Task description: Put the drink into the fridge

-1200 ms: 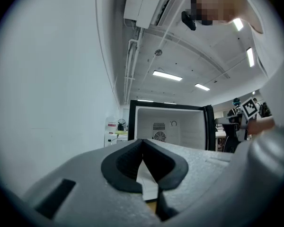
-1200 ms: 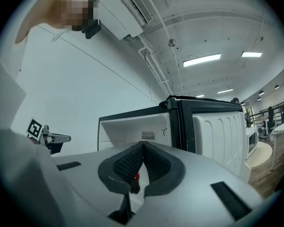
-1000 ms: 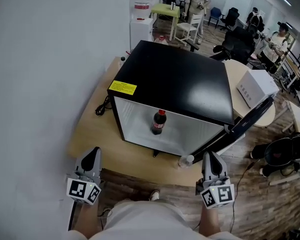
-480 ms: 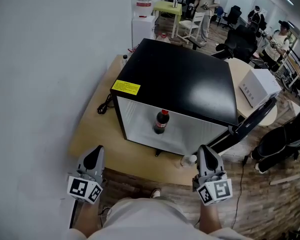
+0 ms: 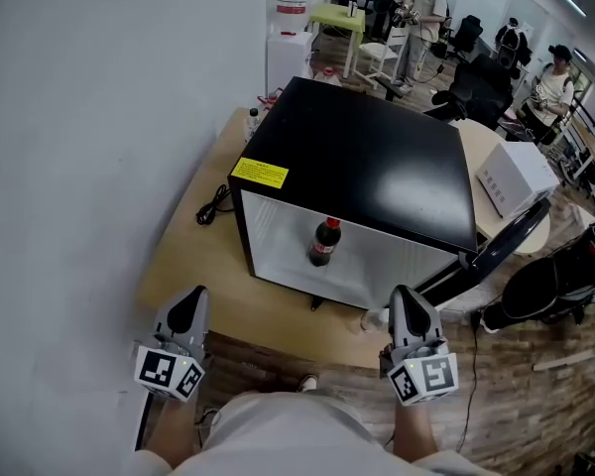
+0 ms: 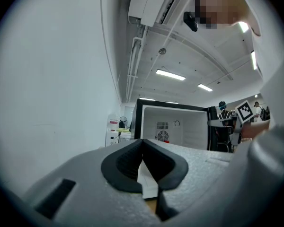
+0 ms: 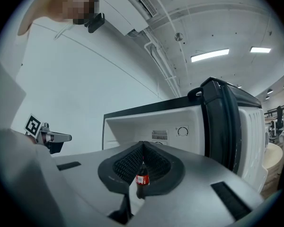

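Facing edge: the table's [image 5: 193,256] front rim crosses the lower middle of the head view; both grippers sit below it, over the floor [image 5: 278,360].
Left margin: wall [image 5: 79,117] fills the frame's left; bare tabletop lies between it and the fridge [image 5: 367,162].
Left gripper [image 5: 190,297]: lower left, jaws pressed together, empty, well apart from the fridge.
Fridge mouth: centre, open toward the bottom of the frame.
Drink [image 5: 323,243]: upright inside the fridge, well apart from both grippers, up and left of the right one.
Right gripper [image 5: 403,296]: lower right, jaws together, empty.
Door [image 5: 496,241]: swung out to the right, its lower end up-right of the right gripper.
Clear bottle [image 5: 373,318]: on the table rim, just beside the right gripper's tip.
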`<state>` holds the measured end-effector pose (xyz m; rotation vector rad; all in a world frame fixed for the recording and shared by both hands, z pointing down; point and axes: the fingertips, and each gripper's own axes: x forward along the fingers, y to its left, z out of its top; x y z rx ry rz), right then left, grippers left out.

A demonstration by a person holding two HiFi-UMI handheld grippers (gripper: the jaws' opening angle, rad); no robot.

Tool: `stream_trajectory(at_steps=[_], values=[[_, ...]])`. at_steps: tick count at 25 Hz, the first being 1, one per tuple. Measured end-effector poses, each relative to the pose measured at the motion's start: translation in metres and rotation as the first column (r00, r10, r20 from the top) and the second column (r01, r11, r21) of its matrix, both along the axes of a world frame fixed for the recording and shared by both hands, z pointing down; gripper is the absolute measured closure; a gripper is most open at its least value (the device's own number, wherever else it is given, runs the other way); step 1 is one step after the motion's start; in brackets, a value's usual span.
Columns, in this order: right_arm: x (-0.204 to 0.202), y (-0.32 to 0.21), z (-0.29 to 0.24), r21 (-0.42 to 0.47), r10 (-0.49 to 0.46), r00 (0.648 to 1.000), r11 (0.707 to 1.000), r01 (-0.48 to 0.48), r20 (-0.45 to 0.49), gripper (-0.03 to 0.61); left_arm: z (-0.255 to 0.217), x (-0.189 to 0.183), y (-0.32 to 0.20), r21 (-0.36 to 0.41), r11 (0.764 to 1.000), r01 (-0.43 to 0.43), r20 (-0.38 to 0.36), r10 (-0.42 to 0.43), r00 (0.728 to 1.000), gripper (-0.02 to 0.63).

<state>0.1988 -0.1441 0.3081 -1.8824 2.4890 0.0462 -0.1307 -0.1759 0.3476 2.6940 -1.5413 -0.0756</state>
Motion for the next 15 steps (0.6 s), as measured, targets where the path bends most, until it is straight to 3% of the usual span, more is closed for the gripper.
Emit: stream_trajectory(at_steps=[15], values=[[-0.012,-0.003,0.001,-0.005,-0.012,1.0,1.0,0.012,-0.004,0.578,0.003,-0.009,0.002,0.0,1.0,0.02,-0.02,-0.02,1.0,0.598]])
